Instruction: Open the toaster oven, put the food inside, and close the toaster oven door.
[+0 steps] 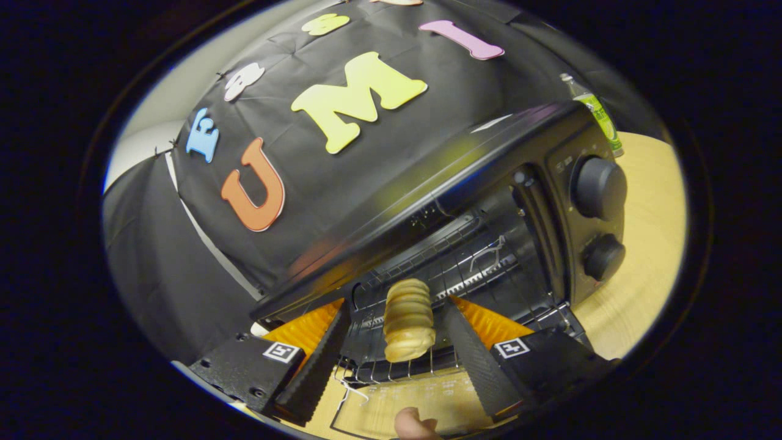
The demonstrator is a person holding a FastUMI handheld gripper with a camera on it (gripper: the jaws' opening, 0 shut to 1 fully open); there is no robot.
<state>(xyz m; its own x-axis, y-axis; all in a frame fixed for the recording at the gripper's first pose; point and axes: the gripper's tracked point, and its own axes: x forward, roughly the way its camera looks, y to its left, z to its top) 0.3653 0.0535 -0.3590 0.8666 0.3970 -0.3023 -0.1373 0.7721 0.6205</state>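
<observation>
The black toaster oven (489,159) stands open, its glass door (440,397) folded down flat towards me. A ridged, golden bread roll (408,321) lies lengthwise on the front part of the wire rack (470,269) inside the oven mouth. My gripper (396,305) is open, with one finger on each side of the roll and a small gap between each finger and the roll. The fingertips reach just over the front of the rack, under the oven's top edge.
Two round knobs (599,186) (603,256) sit on the oven's right panel. A green bottle (602,116) stands behind the oven on the wooden table (647,244). A person's fingertip (415,426) shows at the near edge of the door.
</observation>
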